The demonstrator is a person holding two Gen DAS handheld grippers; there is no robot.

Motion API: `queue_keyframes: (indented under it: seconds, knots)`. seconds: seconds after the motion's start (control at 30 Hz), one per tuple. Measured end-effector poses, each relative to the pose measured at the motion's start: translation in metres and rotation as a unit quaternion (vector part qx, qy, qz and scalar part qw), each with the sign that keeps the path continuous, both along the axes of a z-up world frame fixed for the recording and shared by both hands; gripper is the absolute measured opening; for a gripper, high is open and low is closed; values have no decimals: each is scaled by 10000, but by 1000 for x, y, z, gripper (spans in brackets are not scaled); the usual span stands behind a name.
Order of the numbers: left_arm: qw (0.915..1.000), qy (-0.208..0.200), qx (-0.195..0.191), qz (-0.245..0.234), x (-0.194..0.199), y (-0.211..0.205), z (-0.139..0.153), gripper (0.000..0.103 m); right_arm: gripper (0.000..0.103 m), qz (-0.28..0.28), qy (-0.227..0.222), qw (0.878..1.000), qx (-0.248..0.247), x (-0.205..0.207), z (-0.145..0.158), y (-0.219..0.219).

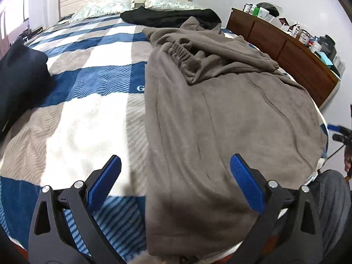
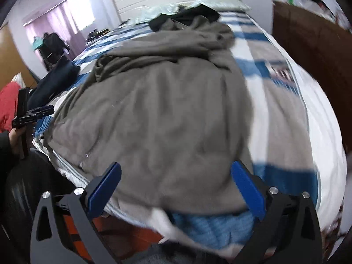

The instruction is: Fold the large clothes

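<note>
Left wrist view: my left gripper [image 1: 176, 184] hangs with its jaws spread wide and nothing between them, poised over the near hem of the grey garment [image 1: 220, 114]. The garment lies lengthwise on the checked bedspread [image 1: 92, 101], its lower part fairly flat, its elastic cuff [image 1: 184, 52] and upper part bunched toward the black garment [image 1: 171, 16] near the pillows [image 1: 105, 7]. A dark blue item [image 1: 19, 77] sits at the left edge; a wooden dresser [image 1: 286, 50] stands to the right.

Right wrist view (blurred): my right gripper [image 2: 176, 187] is likewise spread and empty, over the garment's near edge. I judge folding barely begun: the sleeves look gathered inward, no clean fold is visible, and the far half needs flattening
</note>
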State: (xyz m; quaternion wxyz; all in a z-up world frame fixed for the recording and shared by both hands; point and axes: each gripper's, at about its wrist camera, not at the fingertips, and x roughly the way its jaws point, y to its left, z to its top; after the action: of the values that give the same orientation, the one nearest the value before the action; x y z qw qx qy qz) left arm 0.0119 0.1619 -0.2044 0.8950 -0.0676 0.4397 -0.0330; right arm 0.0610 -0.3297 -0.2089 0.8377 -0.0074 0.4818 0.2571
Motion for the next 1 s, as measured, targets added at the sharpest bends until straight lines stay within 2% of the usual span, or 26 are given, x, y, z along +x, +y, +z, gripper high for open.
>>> queue_keyframes:
  seconds: [0.07, 0.17, 0.3, 0.37, 0.43, 0.53, 0.63, 0.7, 0.73, 0.77, 0.8, 0.83, 0.87, 0.9, 0.97, 1.0]
  knots:
    - [9999, 141, -87, -35, 6, 5, -6, 97, 98, -176, 244, 9993, 218, 6, -9, -14]
    - [9982, 294, -522, -82, 13, 8, -15, 97, 98, -292, 478, 9971, 522, 11, -17, -27]
    - [9945, 510, -859, -310, 19, -2, -23, 97, 98, -427, 717, 9943, 665, 20, -29, -35]
    - [9937, 626, -829, -422, 20, -12, -27, 97, 98, -520, 714, 9945, 564, 22, -31, -39]
    - [9926, 742, -817, -511, 21, -18, -32, 97, 98, -528, 901, 9917, 744, 26, -36, -42]
    - [9913, 834, -852, -559, 20, -19, -37, 97, 98, -515, 1073, 9919, 450, 35, -48, -38]
    - [9885, 895, -1099, -523, 23, -20, -37, 97, 98, -624, 1422, 9860, 608, 43, -60, -32]
    - [9848, 968, -1238, -741, 24, -30, -34, 96, 97, -570, 1409, 9875, 411, 45, -60, -21]
    - [9837, 1009, -1191, -888, 26, -38, -32, 95, 91, -630, 1402, 9879, 214, 45, -60, -15]
    - [9841, 1040, -1098, -936, 26, -43, -31, 90, 81, -709, 1400, 9876, 106, 46, -59, -15]
    - [9852, 1085, -942, -930, 28, -47, -29, 68, 75, -844, 1423, 9862, 43, 46, -55, -18]
    - [9871, 1114, -797, -828, 29, -48, -26, 55, 57, -901, 1437, 9855, 93, 45, -52, -20]
    - [9886, 1112, -738, -703, 30, -46, -23, 30, 45, -941, 1431, 9850, 207, 42, -47, -23]
    - [9891, 1104, -778, -591, 31, -41, -20, 17, 40, -904, 1389, 9859, 246, 38, -42, -23]
    - [9870, 1174, -948, -549, 32, -34, -21, 16, 30, -770, 1314, 9882, 157, 32, -37, -17]
    - [9861, 1228, -968, -553, 31, -32, -23, 14, 29, -757, 1277, 9888, 121, 31, -34, -15]
